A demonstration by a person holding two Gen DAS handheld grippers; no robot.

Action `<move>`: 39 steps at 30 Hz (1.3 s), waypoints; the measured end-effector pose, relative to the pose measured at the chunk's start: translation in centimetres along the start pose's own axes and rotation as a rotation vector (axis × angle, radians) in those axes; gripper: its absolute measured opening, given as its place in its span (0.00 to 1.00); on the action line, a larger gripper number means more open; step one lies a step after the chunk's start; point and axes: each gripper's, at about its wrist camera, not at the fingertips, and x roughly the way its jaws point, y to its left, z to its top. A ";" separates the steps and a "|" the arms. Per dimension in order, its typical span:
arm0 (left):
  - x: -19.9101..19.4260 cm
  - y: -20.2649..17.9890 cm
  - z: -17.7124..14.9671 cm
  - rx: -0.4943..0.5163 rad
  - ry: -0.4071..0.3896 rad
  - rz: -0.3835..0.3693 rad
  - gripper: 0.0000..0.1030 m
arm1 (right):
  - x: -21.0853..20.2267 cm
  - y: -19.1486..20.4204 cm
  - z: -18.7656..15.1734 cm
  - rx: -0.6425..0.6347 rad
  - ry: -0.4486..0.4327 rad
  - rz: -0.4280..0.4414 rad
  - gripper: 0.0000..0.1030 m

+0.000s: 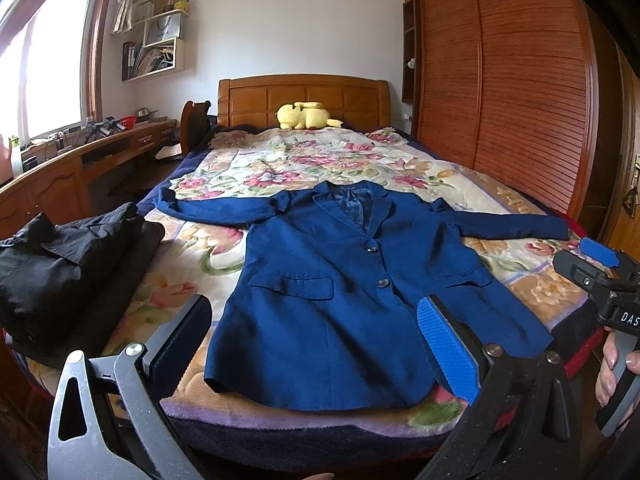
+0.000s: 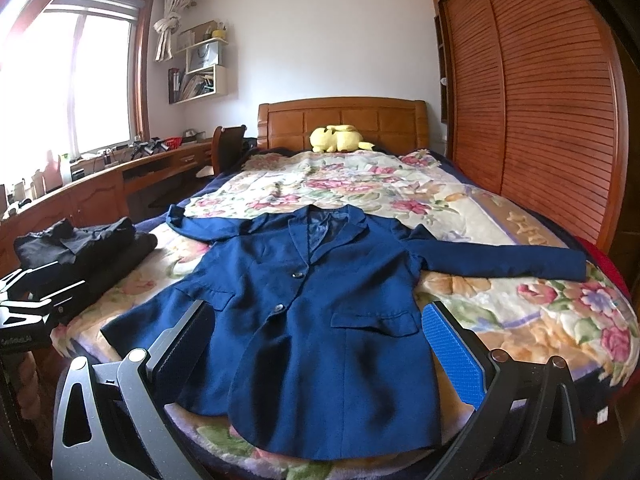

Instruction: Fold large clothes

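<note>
Lettering reading "DAS" shows on the body of your right gripper, seen at the right edge of the left wrist view with your hand on its handle; nothing else legible. Your right gripper's own view shows its fingers spread wide with nothing between them. Your left gripper also has its fingers spread wide and empty, above the near hem. The blue jacket lies flat and face up on the floral blanket, buttoned, sleeves stretched left and right, collar toward the far wooden headboard. A yellow plush toy sits below that headboard. Folded black clothes rest on the bed's near left corner. A slatted wardrobe fills the right wall; a desk and window line the left.
</note>
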 end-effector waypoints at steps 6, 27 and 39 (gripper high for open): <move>1.3 0.9 -0.2 -0.005 0.007 0.007 1.00 | 1.6 0.2 0.5 -0.009 0.012 0.010 1.00; 8.9 5.2 2.7 -0.018 -0.007 0.066 1.00 | 11.7 1.4 2.3 -0.093 -0.013 0.034 1.00; 17.0 9.8 3.5 -0.052 0.075 0.120 1.00 | 22.8 2.7 5.2 -0.104 0.057 0.145 1.00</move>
